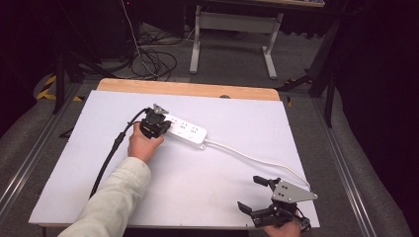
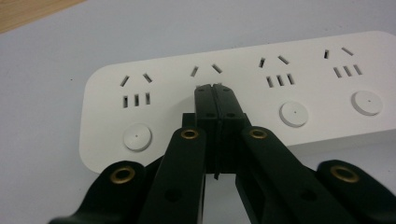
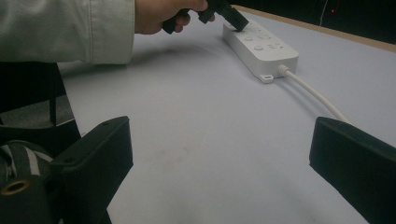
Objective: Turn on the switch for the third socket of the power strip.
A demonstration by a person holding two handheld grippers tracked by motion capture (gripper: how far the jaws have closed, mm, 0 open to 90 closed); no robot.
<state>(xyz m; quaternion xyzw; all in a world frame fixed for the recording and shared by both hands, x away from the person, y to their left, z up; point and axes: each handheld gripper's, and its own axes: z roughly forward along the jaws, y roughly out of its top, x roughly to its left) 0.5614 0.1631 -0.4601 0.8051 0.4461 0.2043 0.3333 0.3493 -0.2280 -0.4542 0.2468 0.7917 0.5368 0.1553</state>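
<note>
A white power strip [image 1: 185,131] lies left of centre toward the far side of the pale surface [image 1: 237,163], its white cord [image 1: 257,159] running to the near right. The left gripper [image 2: 215,93] has its jaws pressed together with nothing between them, tips resting on the strip's top by the second socket. Near the right corner, the right gripper [image 1: 253,193] hovers with jaws spread wide, empty.

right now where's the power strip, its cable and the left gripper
power strip [image 2: 243,56]: left gripper view, its white top face.
cable [image 1: 257,159]: high view, midway along the white cord.
left gripper [image 2: 216,93]: left gripper view, the meeting tips of its shut jaws.
</note>
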